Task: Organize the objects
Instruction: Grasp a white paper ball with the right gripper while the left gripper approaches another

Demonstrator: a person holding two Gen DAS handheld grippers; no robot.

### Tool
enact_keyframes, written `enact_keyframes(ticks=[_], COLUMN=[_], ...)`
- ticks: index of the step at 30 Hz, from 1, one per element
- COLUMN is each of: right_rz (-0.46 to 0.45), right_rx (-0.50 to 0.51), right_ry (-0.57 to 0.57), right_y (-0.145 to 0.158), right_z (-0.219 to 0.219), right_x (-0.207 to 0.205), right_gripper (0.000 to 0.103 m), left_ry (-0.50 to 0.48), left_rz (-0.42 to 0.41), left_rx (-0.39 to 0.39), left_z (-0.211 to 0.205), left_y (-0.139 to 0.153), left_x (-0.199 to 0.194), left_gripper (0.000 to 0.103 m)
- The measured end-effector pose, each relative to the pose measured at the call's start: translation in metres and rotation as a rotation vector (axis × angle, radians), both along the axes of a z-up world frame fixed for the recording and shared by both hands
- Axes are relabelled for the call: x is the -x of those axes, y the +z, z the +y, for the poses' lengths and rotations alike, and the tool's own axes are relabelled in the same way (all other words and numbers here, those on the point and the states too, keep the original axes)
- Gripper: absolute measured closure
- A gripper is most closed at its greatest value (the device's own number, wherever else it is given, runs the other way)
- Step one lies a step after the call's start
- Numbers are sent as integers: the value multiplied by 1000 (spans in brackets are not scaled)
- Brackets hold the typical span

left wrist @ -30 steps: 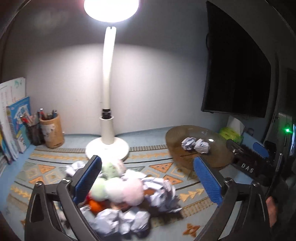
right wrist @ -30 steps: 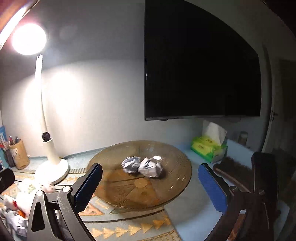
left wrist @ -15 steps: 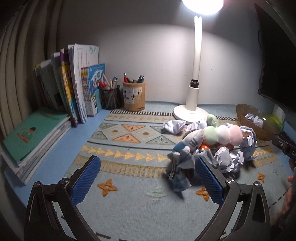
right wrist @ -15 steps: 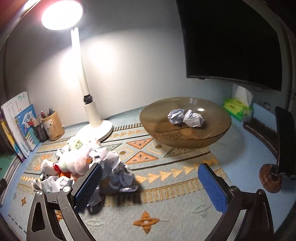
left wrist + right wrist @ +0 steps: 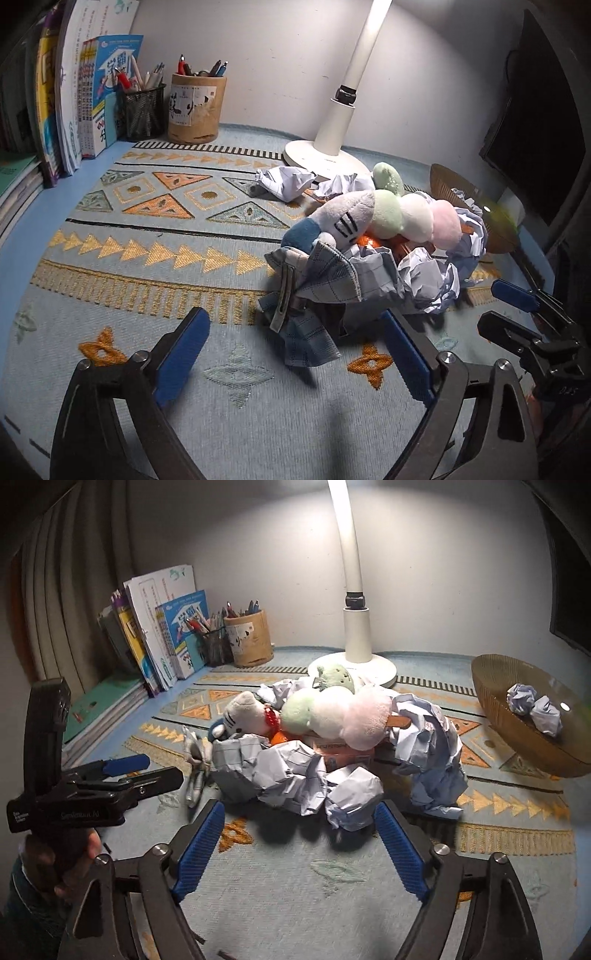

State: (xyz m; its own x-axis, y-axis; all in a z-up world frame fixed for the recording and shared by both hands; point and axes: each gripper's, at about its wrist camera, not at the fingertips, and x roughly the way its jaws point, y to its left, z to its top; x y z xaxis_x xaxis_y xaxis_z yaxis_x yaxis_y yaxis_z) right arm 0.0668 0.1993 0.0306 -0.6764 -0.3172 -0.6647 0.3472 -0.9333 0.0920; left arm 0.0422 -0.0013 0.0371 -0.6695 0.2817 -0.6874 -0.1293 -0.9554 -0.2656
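Note:
A heap on the patterned mat holds crumpled paper balls, a grey cat plush, a plush skewer of green, white and pink balls and a checked cloth. My left gripper hovers low in front of the heap, jaws closing, with the cloth's hanging end between the fingertips but untouched. My right gripper is also closing, its pads just short of a paper ball. A brown glass bowl to the right holds two paper balls.
A white desk lamp stands behind the heap. A wooden pen pot, a mesh pen cup and upright books line the back left. A dark monitor hangs at the right. A hand holds the left gripper.
Both views swung down from the lamp and bowl onto the heap. Both grippers came lower and nearer to it, and their jaws have narrowed.

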Motion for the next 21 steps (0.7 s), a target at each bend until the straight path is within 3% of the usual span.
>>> enact_keyframes(ticks=[5,8,9,12,14,16,21], right_rz=[-73,-128,-141,-177,-226,-229,-187], right_rx=[42,88,85,76,96,147,185], right_ry=[-39,-60,-64,-81,-91,-85,-115], right_y=[-9,-16,-19,-28,-36,-39,-25], right_z=[23,27,27,24,27,34,61], right_x=[18,36,43,63,75,75,47], right_gripper=[24,24,25,39,51,54,56], left_ry=[-157,-217,-232,-224,-224,-241,-272], left_rz=[19,22,17,7,-2,-2,11], left_rx=[-111,-127,-129,-68,-80,-102,-43], left_z=[31,52,58,73,72,73,96], left_y=[10,14,13,10,9,8,10], left_x=[-11,-12,-10,-3,2,4,16], left_gripper=[14,26,28,44,44,44,44])
